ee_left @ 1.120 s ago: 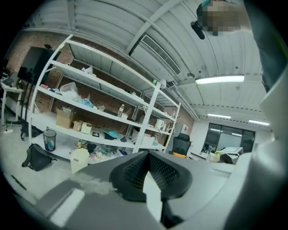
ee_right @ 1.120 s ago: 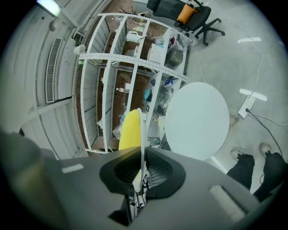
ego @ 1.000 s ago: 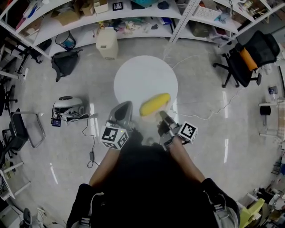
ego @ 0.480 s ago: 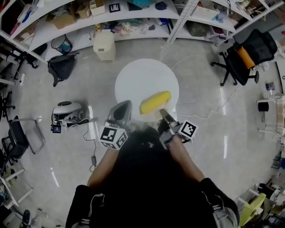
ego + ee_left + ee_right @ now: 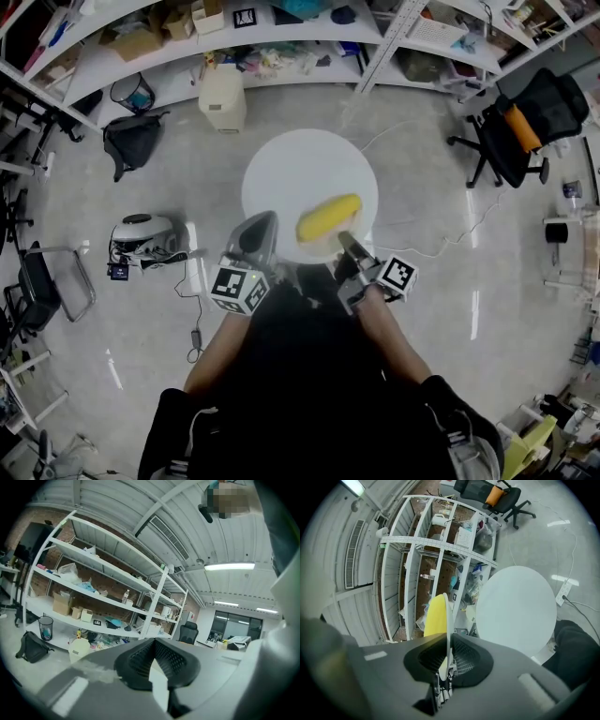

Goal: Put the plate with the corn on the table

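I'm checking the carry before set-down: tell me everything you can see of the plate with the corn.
The plate is thin, white and smooth; its material is unclear. The right gripper view shows it edge-on, its rim clamped between the pads of the right hand-held gripper. A yellow corn cob lies on its top. In the head view it hangs at the near edge of the round white table; whether it touches the table cannot be told.

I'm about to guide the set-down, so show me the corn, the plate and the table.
corn [image 5: 328, 217], head view, middle of the yellow cob.
plate [image 5: 448, 614], right gripper view, white rim seen edge-on.
table [image 5: 300, 173], head view, bare part of the round white top.
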Action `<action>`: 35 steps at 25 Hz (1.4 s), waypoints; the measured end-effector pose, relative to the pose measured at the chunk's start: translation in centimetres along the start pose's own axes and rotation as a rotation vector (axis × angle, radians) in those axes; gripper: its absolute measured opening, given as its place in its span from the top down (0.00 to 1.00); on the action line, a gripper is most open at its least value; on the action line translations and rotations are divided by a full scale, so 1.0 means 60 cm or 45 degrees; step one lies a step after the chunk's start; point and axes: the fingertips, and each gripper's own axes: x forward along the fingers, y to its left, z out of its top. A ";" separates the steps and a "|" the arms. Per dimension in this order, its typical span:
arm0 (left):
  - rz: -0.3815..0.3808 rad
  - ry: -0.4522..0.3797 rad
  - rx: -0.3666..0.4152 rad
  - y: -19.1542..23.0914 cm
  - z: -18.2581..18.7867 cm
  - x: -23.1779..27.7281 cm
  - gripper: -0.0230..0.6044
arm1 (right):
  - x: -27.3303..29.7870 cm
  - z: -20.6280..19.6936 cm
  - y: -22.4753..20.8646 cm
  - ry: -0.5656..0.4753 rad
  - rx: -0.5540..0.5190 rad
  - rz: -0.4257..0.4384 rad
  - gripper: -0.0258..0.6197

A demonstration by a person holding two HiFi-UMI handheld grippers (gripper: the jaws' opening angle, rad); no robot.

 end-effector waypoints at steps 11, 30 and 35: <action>0.018 0.019 -0.009 0.015 -0.009 0.064 0.96 | 0.040 0.049 -0.021 0.058 -0.032 -0.021 0.91; 0.068 0.052 -0.042 0.051 -0.045 0.167 0.96 | 0.126 0.140 -0.086 0.130 -0.064 -0.036 0.91; 0.079 0.063 -0.072 0.060 -0.072 0.173 0.96 | 0.144 0.139 -0.103 0.160 -0.055 0.001 0.91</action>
